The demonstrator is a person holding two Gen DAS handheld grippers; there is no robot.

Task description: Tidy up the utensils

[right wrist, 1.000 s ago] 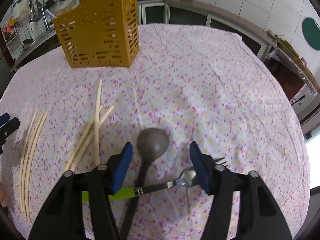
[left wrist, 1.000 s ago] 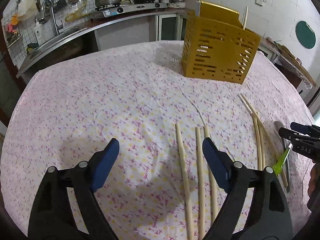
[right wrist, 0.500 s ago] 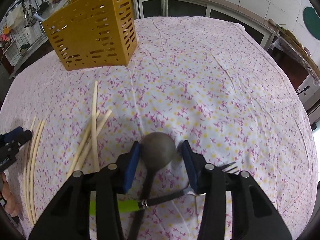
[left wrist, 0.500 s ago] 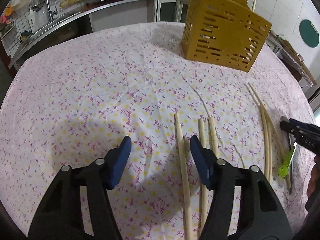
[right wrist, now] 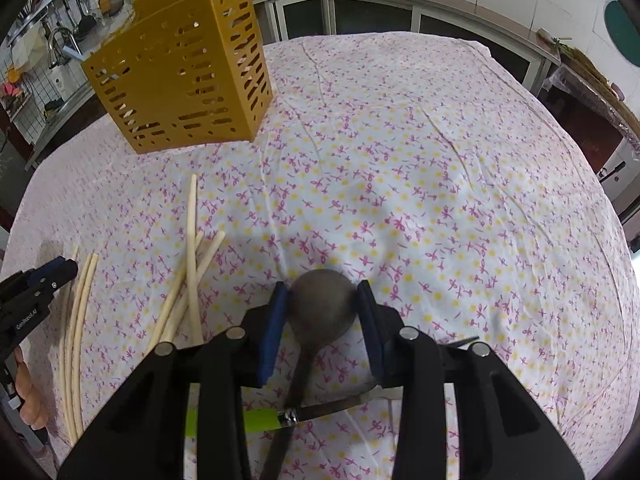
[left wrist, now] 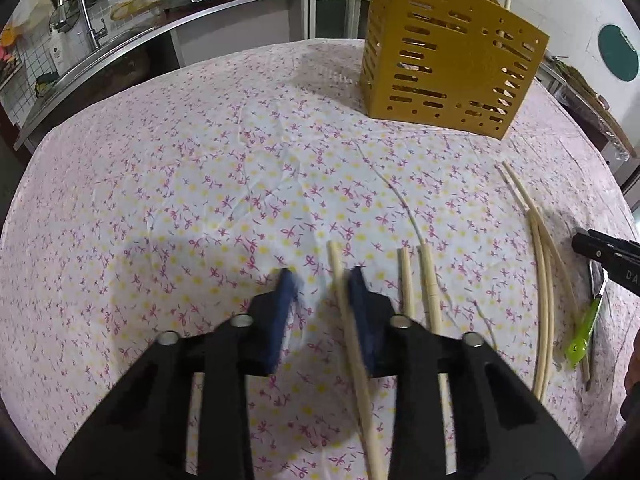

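- Bench [left wrist: 160,184]: covered with a white cloth printed with pink and yellow flowers, creased in places. It stands in a kitchen, with a steel sink counter and stove behind.
- Yellow slotted caddy [left wrist: 448,64]: upright at the far side of the bench, one chopstick already standing in it. The rest of the utensils lie on the cloth, well apart from it.
- Left gripper [left wrist: 320,284]: a second ago its jaws stood wide over bare cloth. They have just been closing and now bracket the nearest chopstick [left wrist: 352,328]. The right pad looks to touch the stick and the left pad stands clear, though motion blur makes contact uncertain. Judgement: this pick is under way, not yet secured.
- Right gripper [right wrist: 322,300]: its jaws have just been closing around the dark ladle [right wrist: 320,308]. Both pads now sit against the bowl's sides, apparently clamped on it. A green-handled fork [right wrist: 256,420] lies across the ladle's handle.
- Loose chopsticks [right wrist: 192,280]: two further groups lie flat between the grippers.
- Meaning for the task: both hands are committing to a first item each, and transfer to the caddy comes next.
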